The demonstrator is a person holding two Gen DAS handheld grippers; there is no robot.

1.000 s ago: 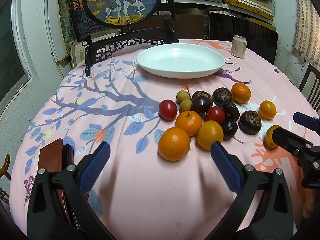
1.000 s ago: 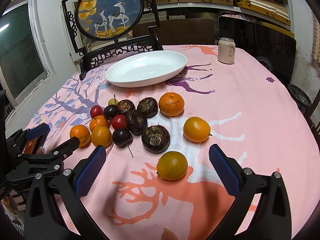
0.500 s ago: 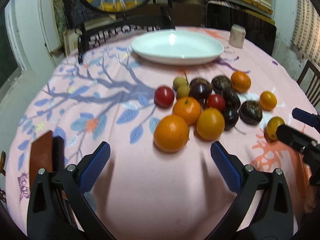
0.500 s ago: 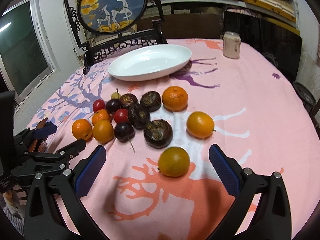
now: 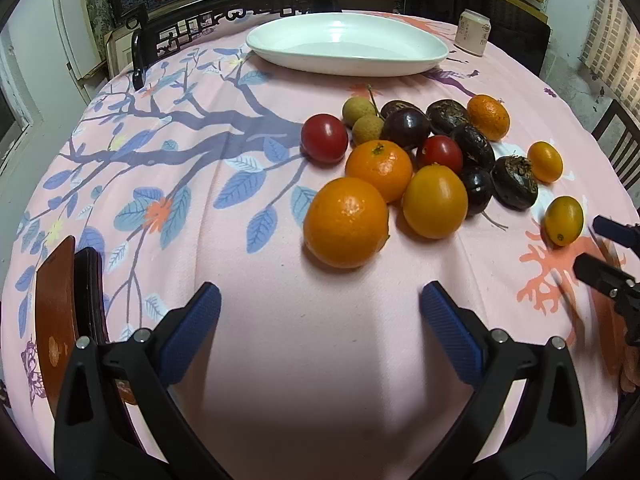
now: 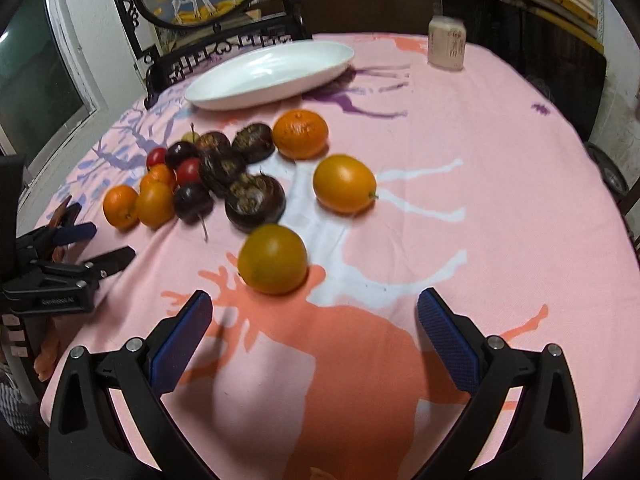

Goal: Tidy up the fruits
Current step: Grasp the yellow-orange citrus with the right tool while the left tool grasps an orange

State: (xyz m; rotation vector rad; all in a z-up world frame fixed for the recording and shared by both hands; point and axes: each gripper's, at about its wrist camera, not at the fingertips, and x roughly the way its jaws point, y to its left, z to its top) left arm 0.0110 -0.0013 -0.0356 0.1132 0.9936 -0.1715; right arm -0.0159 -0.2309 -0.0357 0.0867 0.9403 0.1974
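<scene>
Several fruits lie in a cluster on the pink tablecloth: oranges, red tomatoes, dark passion fruits, two longans (image 5: pixel 362 120). My left gripper (image 5: pixel 320 312) is open and empty, just short of the nearest large orange (image 5: pixel 346 222). My right gripper (image 6: pixel 314 312) is open and empty, just short of a yellow-orange fruit (image 6: pixel 273 259), which also shows in the left wrist view (image 5: pixel 564 220). An empty white oval plate (image 5: pixel 348 46) sits at the far side; it also shows in the right wrist view (image 6: pixel 272 74).
A pale drink can (image 6: pixel 447 42) stands at the far right of the table. A brown and black flat object (image 5: pixel 66 312) lies at the table's left edge. A dark carved chair (image 5: pixel 224 28) stands behind the plate. The other gripper (image 6: pixel 60 256) shows at left.
Both grippers have moved forward and lower toward the fruits: the left toward the large orange, the right toward the yellow-orange fruit. Both stay open. No fruit has moved.
</scene>
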